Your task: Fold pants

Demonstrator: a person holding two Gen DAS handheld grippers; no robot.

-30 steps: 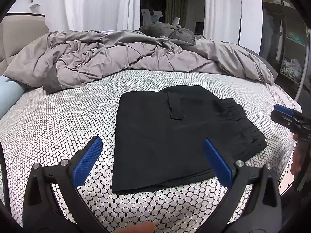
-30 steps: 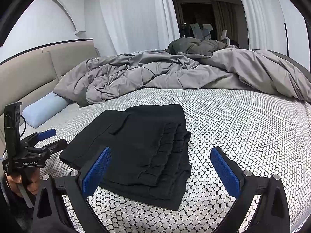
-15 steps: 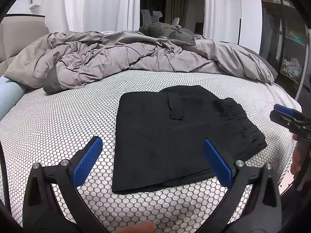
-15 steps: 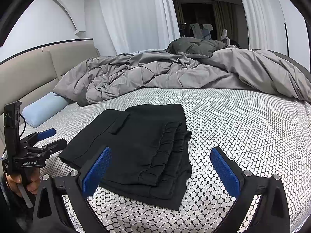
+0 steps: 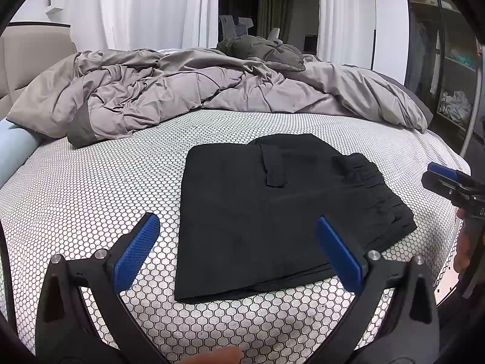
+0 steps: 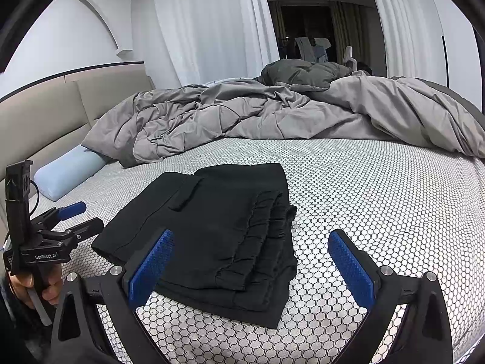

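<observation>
Nothing moved since the earlier frames: both grippers hang where they were, pants unchanged. Left gripper (image 5: 236, 248) has its jaws spread wide, empty, above the near edge of the bed (image 5: 91, 188), blue pads (image 5: 136, 250) clear of the cloth. Right gripper (image 6: 251, 268) is likewise wide apart and empty, over the same near edge, further right. A hand (image 6: 33, 288) grips the left tool's handle at the left of the right view. Pants (image 5: 272, 212) lie folded into a flat black rectangle near the front edge of the bed, toward its right side, flat on the honeycomb-print sheet (image 6: 379, 206). Gathered waistband (image 6: 266, 227) stacks along the right side of the fold; a small flap (image 5: 274, 168) sits on top toward the far edge. Behind, a crumpled grey duvet (image 5: 182, 91) runs across the far half. Pale blue pillow (image 6: 66, 176) at the far left by the headboard (image 6: 60, 112). White curtains (image 6: 206, 24) beyond.
</observation>
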